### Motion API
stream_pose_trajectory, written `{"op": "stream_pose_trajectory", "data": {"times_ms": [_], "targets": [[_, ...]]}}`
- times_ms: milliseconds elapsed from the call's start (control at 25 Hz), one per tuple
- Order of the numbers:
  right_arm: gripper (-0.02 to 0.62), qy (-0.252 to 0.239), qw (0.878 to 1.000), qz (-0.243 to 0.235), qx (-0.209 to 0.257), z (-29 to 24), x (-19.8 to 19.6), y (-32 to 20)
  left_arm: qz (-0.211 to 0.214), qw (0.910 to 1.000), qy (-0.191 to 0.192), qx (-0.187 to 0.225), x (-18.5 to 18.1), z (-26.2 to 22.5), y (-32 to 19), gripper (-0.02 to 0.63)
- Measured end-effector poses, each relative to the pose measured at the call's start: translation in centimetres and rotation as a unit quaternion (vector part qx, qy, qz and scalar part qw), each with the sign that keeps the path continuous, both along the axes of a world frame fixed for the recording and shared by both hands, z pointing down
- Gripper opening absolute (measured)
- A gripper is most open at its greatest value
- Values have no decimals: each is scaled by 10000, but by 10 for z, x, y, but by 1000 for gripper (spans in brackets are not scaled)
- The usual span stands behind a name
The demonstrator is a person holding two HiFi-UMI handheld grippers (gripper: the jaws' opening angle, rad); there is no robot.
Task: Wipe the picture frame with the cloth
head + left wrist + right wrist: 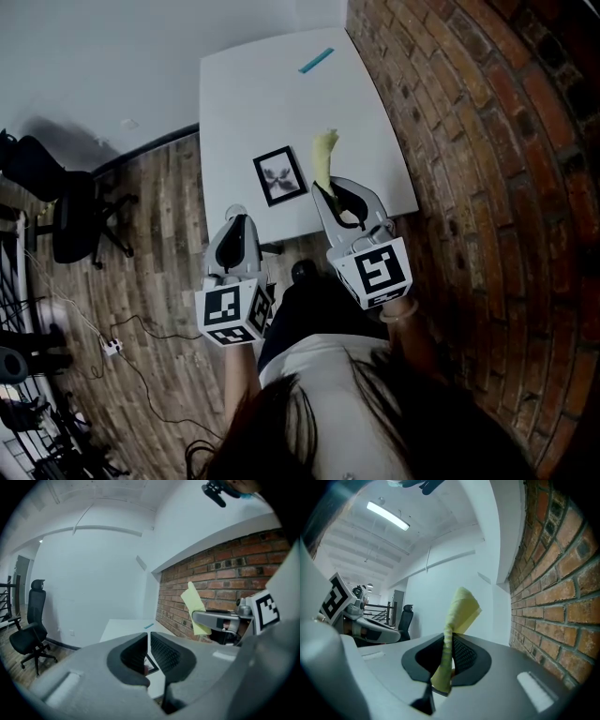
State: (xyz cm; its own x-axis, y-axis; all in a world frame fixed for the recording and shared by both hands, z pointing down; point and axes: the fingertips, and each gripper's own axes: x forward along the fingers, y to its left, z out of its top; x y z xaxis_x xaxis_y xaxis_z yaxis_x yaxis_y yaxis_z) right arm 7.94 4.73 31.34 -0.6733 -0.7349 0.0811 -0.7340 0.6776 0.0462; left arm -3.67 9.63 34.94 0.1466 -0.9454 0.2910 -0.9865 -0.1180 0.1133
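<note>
While the right gripper point(449, 641) pinches the cloth point(461, 607) — the left gripper point(148, 644) stands barely parted.

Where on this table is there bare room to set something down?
The white table is bare between the small black picture frame and the teal strip at its far end, and left of the frame. It is crowded at the near right, around the frame and the yellow cloth.

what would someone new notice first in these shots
The yellow cloth pinched upright in the right gripper, bright against the grey room. Next, the small black frame lying flat on the white table just ahead, and the brick wall along the table's right side.
</note>
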Motion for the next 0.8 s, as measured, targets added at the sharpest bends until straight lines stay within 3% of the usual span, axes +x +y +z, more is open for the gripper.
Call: {"op": "stream_pose_trajectory", "data": {"times_ms": [800], "targets": [[32, 347, 9990, 231, -149, 18, -40, -58, 614, 9908, 383, -1147, -34, 76, -51, 40]]}}
